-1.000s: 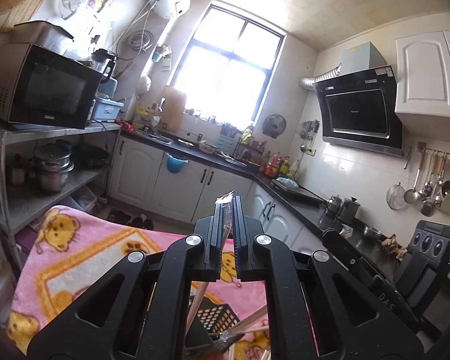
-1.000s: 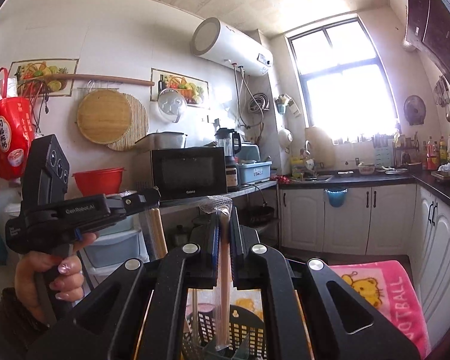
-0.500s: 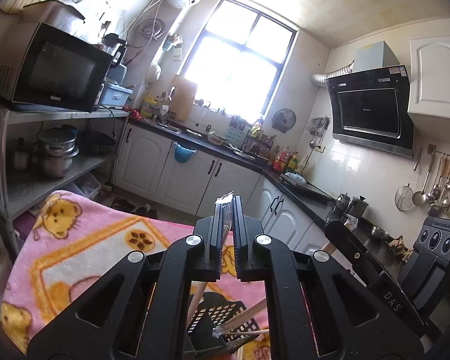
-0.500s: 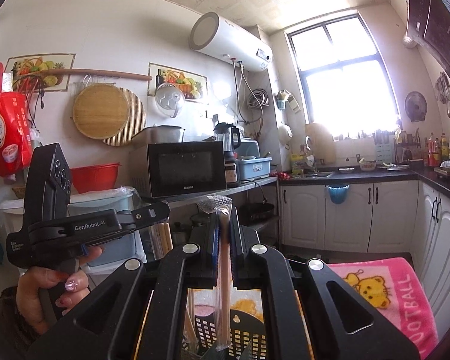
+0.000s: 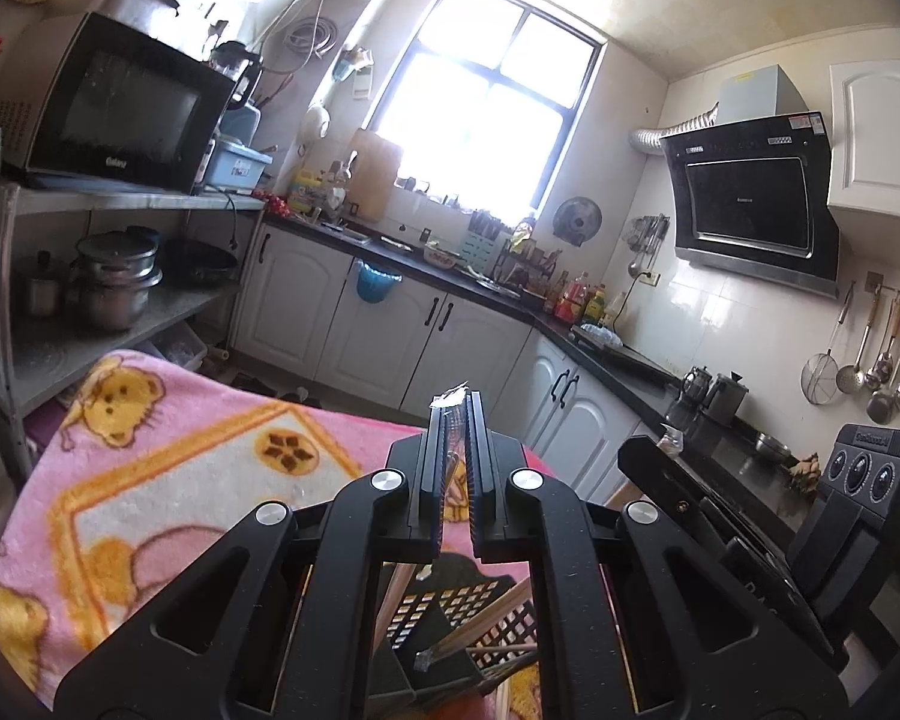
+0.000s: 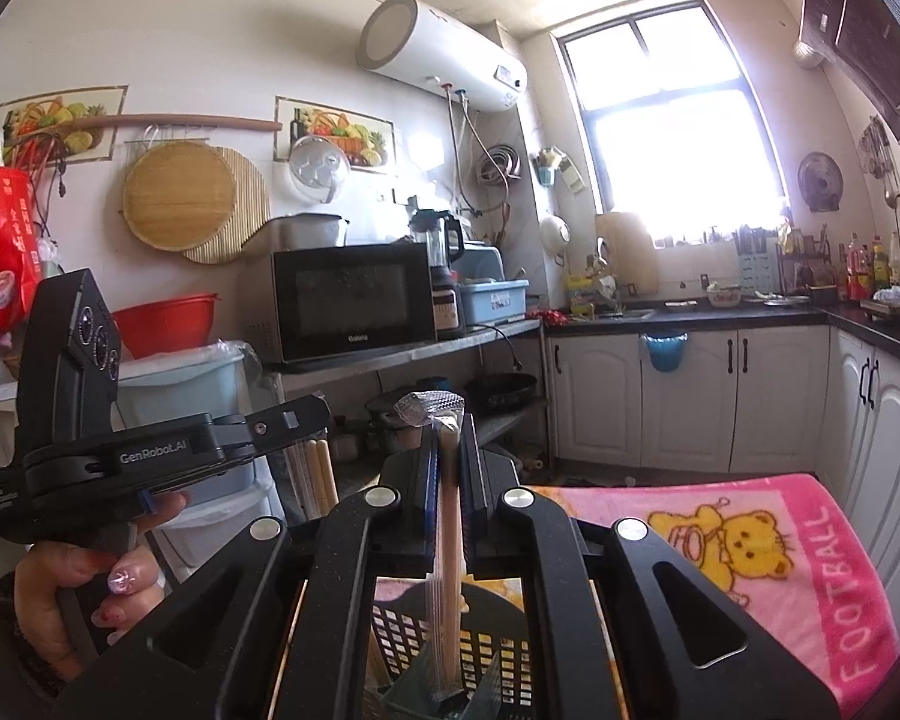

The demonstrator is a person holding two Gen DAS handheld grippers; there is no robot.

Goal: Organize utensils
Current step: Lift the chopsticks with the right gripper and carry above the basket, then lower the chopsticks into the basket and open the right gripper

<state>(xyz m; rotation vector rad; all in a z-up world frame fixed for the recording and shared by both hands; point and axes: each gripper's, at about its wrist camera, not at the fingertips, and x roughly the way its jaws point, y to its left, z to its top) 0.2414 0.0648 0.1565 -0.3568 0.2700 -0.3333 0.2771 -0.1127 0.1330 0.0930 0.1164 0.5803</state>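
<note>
Both claws dropped nearer the black basket (image 6: pixel 498 654); your left claw (image 5: pixel 456 474) and right claw (image 6: pixel 447 492) each clamp wrapped chopsticks (image 6: pixel 448 540), not yet released.

Two grippers (image 5: pixel 455 414) (image 6: pixel 447 426), one black basket (image 6: pixel 498 654) — two wrapped chopstick packs (image 6: pixel 444 570) (image 5: pixel 450 420), one pink blanket (image 5: pixel 150 480).

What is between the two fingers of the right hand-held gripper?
A plastic-wrapped pair of chopsticks, clamped upright in the right hand-held gripper, lower end reaching the black basket; the right wrist view shows it.
</note>
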